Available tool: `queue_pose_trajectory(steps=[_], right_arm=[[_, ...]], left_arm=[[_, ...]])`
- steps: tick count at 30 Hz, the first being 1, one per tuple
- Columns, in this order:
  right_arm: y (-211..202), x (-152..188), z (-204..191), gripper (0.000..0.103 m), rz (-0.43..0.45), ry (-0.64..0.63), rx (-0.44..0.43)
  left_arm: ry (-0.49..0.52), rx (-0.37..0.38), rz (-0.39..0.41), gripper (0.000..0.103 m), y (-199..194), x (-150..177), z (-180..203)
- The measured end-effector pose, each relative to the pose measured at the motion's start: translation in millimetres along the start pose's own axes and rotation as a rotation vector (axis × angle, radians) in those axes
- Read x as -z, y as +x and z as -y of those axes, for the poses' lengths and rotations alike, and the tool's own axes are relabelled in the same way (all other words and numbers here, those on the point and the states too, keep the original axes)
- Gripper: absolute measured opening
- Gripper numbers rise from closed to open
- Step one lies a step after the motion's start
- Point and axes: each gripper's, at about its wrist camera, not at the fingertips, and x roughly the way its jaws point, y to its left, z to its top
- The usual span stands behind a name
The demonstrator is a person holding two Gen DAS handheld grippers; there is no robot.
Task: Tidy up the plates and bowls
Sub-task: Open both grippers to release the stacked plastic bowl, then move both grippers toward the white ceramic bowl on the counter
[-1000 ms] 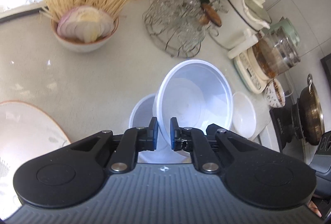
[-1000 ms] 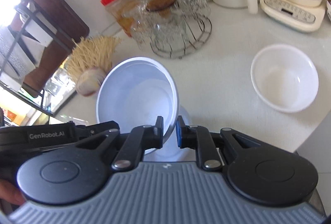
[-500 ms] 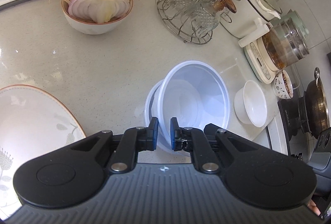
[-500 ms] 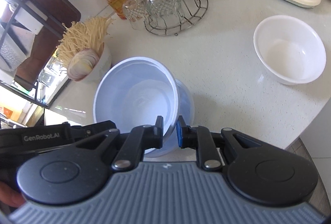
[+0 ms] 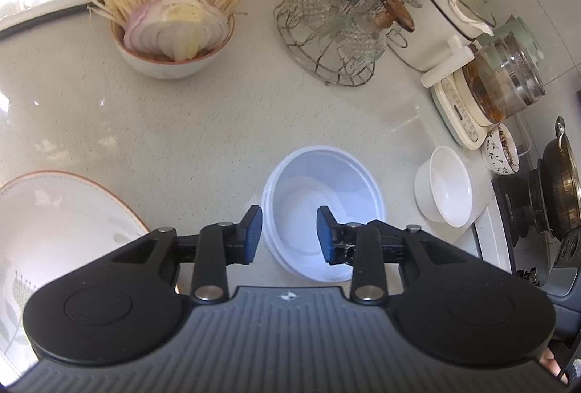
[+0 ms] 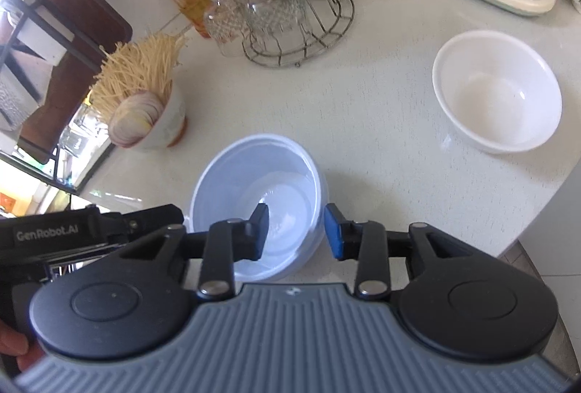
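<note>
- Left wrist view: the left gripper (image 5: 288, 235) hangs over the pale counter (image 5: 181, 139) with its jaws spread apart and nothing between them; its blue pads straddle the near-left rim of the stacked plastic bowls (image 5: 323, 211) without touching.
- The stack shows doubled rims on its left side, one translucent bowl nested in another, sitting upright on the counter.
- To the right of the stack stands a white ceramic bowl (image 5: 448, 191), near the counter's edge and apart from the stack. At the near left lies a large plate (image 5: 54, 218) with an orange rim.
- Farther off are a bowl of onion and noodles (image 5: 174, 30) and a wire rack of glassware (image 5: 334, 23).
- Right wrist view: the right gripper (image 6: 296, 231) is likewise spread wide and empty, its fingertips over the near-right part of the stacked plastic bowls (image 6: 250, 182).
- The white ceramic bowl (image 6: 497, 91) sits farther right, well apart. The left gripper's black body (image 6: 72, 237) enters from the left, beside the stack.
</note>
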Motion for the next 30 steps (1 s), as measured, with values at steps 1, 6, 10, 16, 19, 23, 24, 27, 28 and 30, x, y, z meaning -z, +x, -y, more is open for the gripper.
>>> queue_pose_trajectory(steps=[1,6,10,16,19,23,24,27,28,30], right_arm=[[-1,-2,-1,0.037,0.008,-0.001,-0.002],[-16,-10,-7,0.037,0.070,-0.023,-0.009],[-31,-15,-13,0.037,0.116,-0.044,-0.020],[-53,-22,-19,0.037,0.190,-0.078,-0.011],[-65,-25,-19,0.038,0.235,-0.087,-0.002],[-81,-30,-18,0.037,0.293,-0.107,0.007],[-84,-31,-17,0.037,0.303,-0.113,0.008],[-92,-32,-15,0.038,0.326,-0.127,0.018],[-94,-31,-13,0.037,0.333,-0.128,0.023],[-99,-31,-9,0.037,0.348,-0.127,0.028]], left_arm=[[0.007,0.000,0.006,0.038,-2,-1,1],[0.037,0.002,0.028,0.038,-12,-7,11],[0.085,0.006,0.057,0.038,-25,-14,24],[0.167,0.009,0.116,0.038,-44,-19,43],[0.204,0.004,0.143,0.038,-52,-20,53],[0.236,0.007,0.176,0.038,-60,-22,64],[0.242,0.007,0.185,0.038,-61,-22,67],[0.255,0.017,0.201,0.038,-62,-22,75],[0.261,0.026,0.207,0.038,-62,-22,77],[0.271,0.039,0.211,0.038,-60,-22,83]])
